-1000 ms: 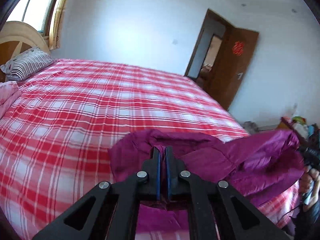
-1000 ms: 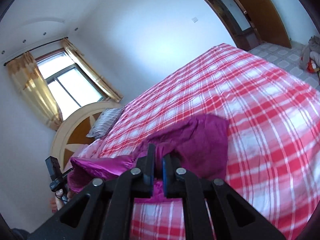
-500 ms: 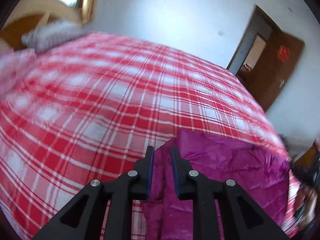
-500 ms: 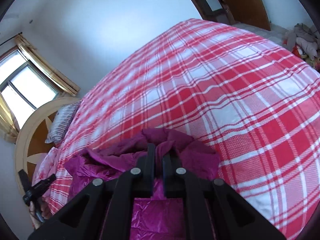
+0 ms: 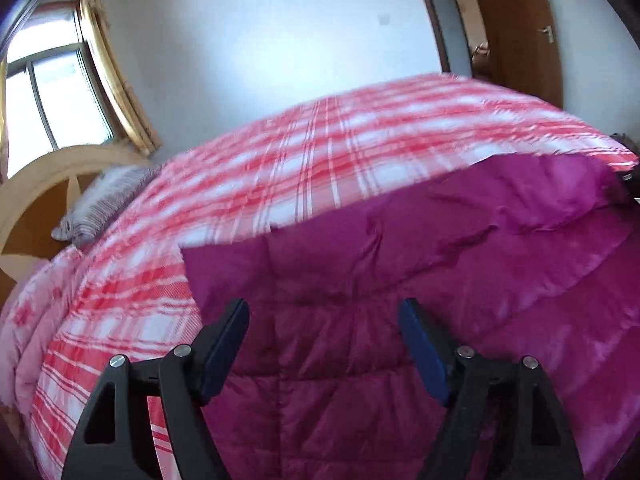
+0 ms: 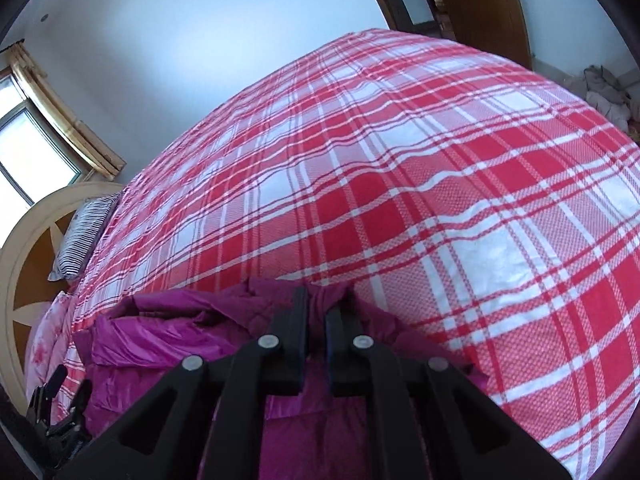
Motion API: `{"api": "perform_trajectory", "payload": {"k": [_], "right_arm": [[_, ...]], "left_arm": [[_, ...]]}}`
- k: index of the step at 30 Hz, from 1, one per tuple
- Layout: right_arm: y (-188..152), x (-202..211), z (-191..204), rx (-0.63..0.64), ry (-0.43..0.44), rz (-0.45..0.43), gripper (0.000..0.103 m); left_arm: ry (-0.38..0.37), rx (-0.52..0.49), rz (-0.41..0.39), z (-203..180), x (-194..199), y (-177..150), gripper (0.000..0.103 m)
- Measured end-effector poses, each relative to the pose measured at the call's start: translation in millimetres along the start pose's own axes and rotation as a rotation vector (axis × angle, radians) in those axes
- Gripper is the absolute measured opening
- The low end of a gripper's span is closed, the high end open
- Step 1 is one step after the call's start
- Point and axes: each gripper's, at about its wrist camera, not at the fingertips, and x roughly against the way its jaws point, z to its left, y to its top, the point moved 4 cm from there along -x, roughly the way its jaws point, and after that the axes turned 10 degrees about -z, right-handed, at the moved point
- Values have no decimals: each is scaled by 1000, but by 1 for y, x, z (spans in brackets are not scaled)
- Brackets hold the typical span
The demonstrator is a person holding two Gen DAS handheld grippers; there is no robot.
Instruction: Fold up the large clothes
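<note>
1. Magenta quilted coat (image 5: pixel 400 280) lies spread across the near edge of a bed covered in a red-and-white plaid sheet (image 6: pixel 400 184).
2. Left gripper (image 5: pixel 324 328) hovers over the coat with its blue-padded fingers (image 5: pixel 226 344) spread wide, nothing between them.
3. Right gripper (image 6: pixel 316 320) is clamped tight on a bunched fold of the coat (image 6: pixel 280 292), fabric pinched between its fingers at the garment's far edge.
4. In the left wrist view, one straight edge of the coat meets the plaid sheet just beyond the left gripper; the frame is motion-blurred.
5. A striped pillow (image 6: pixel 80 240) rests against a rounded wooden headboard (image 5: pixel 48 176) at the head of the bed, beside a pink blanket (image 5: pixel 24 320).
6. A curtained window (image 5: pixel 52 92) and a brown door (image 5: pixel 516 28) frame the white wall behind.
</note>
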Motion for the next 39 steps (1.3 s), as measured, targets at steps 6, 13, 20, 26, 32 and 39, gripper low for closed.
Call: {"api": "perform_trajectory", "payload": {"k": [6, 13, 20, 26, 32, 39], "right_arm": [[-2, 41, 46, 226, -163, -151, 72], [-24, 21, 120, 393, 15, -149, 66], [-53, -33, 90, 353, -77, -41, 67], [-59, -34, 86, 347, -77, -35, 71], [-62, -38, 84, 338, -82, -31, 72], [-63, -40, 83, 321, -77, -30, 72]], "left_arm": [[-30, 27, 42, 3, -12, -12, 78], [15, 71, -21, 8, 10, 17, 78], [112, 29, 41, 17, -38, 14, 85], [89, 104, 84, 22, -58, -2, 85], [94, 92, 85, 19, -65, -6, 88], [97, 94, 93, 18, -69, -9, 91]]}}
